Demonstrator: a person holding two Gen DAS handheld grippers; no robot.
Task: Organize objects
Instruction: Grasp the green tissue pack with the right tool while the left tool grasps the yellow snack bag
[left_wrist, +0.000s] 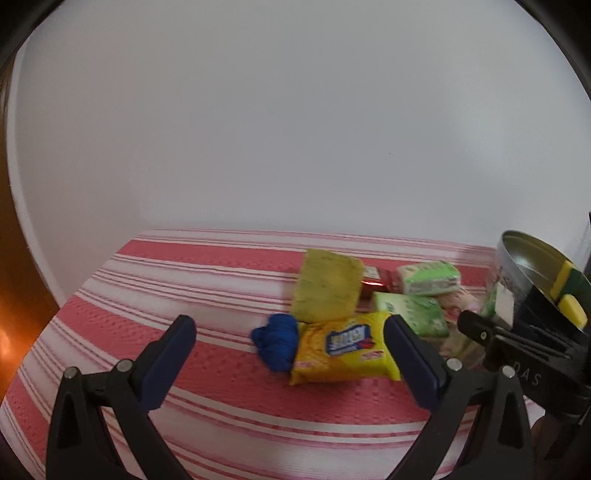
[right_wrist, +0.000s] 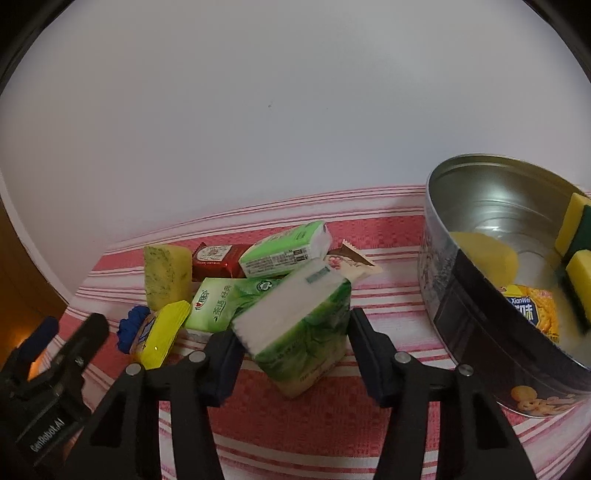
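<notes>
Gripping green-and-white soft tissue pack in right tool, pack tilted, long axis upward-right; round metal tin lying rightward on striped worktop; left tool released, farther off.

Left tool jaws spread wide, empty; right tool jaws clamping pack, tilted down.

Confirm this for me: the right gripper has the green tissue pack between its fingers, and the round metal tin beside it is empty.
Not quite. The tin is not empty: the right wrist view shows yellow-and-green scouring sponges, a yellow snack packet and another yellow item inside. The rest holds: the green tissue pack sits between the right gripper fingers.
</notes>
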